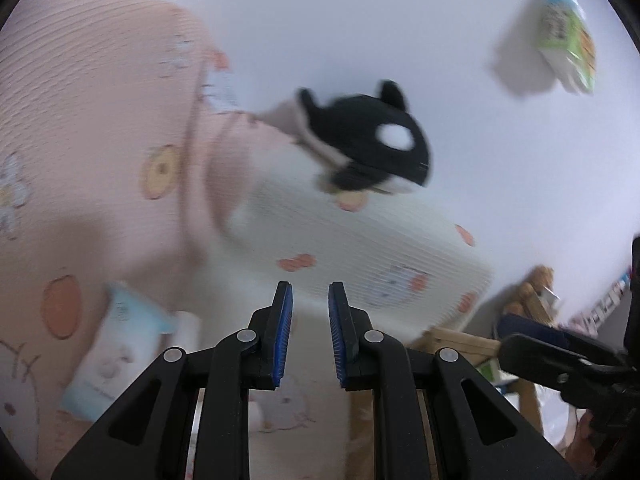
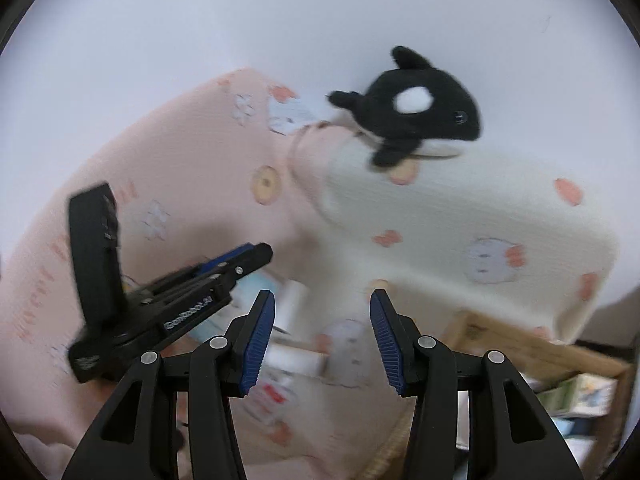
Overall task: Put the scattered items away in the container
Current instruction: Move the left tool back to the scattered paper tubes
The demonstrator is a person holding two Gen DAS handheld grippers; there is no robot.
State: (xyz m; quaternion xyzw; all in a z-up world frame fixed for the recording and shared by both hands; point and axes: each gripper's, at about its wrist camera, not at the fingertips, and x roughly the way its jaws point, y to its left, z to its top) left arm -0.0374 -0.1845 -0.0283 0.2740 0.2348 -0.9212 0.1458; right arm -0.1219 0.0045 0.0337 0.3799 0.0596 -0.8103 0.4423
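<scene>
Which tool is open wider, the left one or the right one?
The right tool is open wider: a big gap shows between its blue pads. The left tool has only a narrow gap. Neither holds anything.

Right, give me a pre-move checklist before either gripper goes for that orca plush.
1. Left gripper empty, jaws apart: ok.
2. Right gripper empty, jaws apart: ok.
3. Orca plush in view and uncovered on the fabric bin rim: ok.
4. Grippers apart from each other: ok.
5. Packets already inside the bin: ok.
6. Snack pack on the white surface within reach: cannot tell.
</scene>
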